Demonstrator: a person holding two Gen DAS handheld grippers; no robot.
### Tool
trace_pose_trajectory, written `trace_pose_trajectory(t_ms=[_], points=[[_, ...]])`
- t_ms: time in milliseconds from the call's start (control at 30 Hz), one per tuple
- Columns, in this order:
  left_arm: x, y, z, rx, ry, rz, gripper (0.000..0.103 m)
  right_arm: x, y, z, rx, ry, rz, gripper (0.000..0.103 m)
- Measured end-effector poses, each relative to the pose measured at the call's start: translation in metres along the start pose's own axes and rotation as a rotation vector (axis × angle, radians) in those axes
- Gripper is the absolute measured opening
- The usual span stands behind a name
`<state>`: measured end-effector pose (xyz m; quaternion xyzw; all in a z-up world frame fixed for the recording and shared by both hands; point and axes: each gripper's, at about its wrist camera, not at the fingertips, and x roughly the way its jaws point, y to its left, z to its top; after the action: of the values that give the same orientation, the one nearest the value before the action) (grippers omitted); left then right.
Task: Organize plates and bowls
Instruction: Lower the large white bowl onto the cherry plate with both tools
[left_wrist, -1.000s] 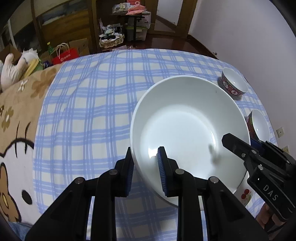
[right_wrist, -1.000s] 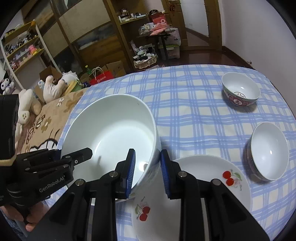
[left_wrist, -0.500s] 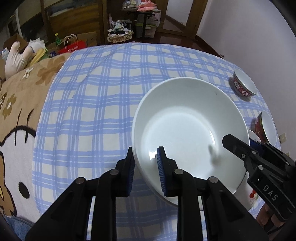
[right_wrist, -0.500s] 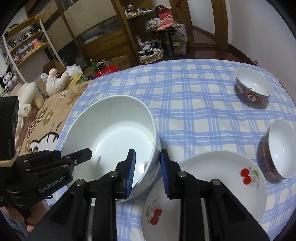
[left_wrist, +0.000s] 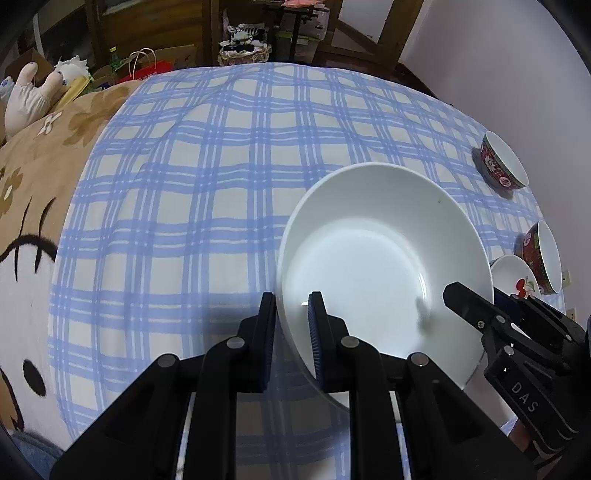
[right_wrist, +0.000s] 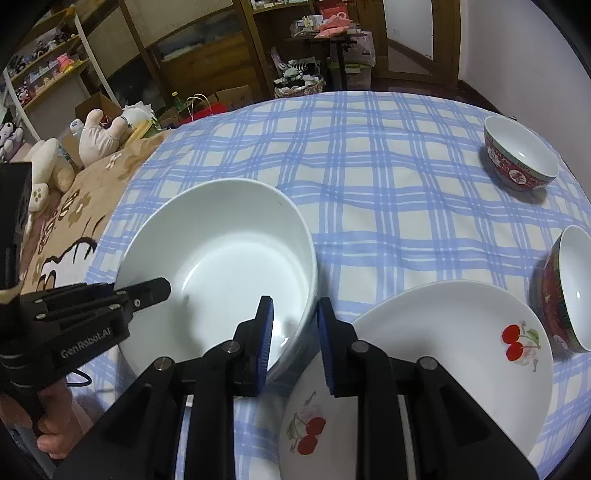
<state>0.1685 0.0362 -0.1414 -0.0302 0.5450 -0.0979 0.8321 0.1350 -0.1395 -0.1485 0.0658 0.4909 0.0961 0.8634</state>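
Note:
A large white bowl (left_wrist: 384, 258) is held by both grippers above the blue checked tablecloth (left_wrist: 207, 192). My left gripper (left_wrist: 291, 325) is shut on its near left rim. My right gripper (right_wrist: 293, 328) is shut on the opposite rim of the bowl (right_wrist: 221, 254), one finger inside and one outside. A white plate with red cherries (right_wrist: 443, 354) lies just right of the bowl and also shows in the left wrist view (left_wrist: 515, 275). Two red patterned bowls stand on the right: a far one (right_wrist: 519, 157) and a nearer one (right_wrist: 569, 291).
A tan cartoon blanket (left_wrist: 29, 206) covers the left side. Plush toys (right_wrist: 99, 136) lie at its far end. Shelves, a basket (right_wrist: 299, 83) and boxes stand beyond the far edge. A white wall (left_wrist: 517, 55) runs along the right.
Both grippers have carried the white bowl to the left, away from the red bowls and off the cherry plate. Both grips are unchanged.

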Motion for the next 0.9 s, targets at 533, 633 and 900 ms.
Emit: trace_pose_trajectory(t_ms=[533, 633, 900], points=[[0.002, 0.002, 0.002, -0.007, -0.009, -0.016, 0.018, 0.002, 0.0, 0.001, 0.002, 0.015, -0.015, 0.025], [-0.005, 0.002, 0.002, 0.0, -0.038, -0.009, 0.017, 0.001, -0.001, 0.0, 0.014, 0.015, -0.006, 0.025], [-0.008, 0.007, 0.001, -0.028, -0.038, 0.002, 0.019, -0.003, -0.002, -0.001, 0.024, 0.002, 0.001, 0.025]])
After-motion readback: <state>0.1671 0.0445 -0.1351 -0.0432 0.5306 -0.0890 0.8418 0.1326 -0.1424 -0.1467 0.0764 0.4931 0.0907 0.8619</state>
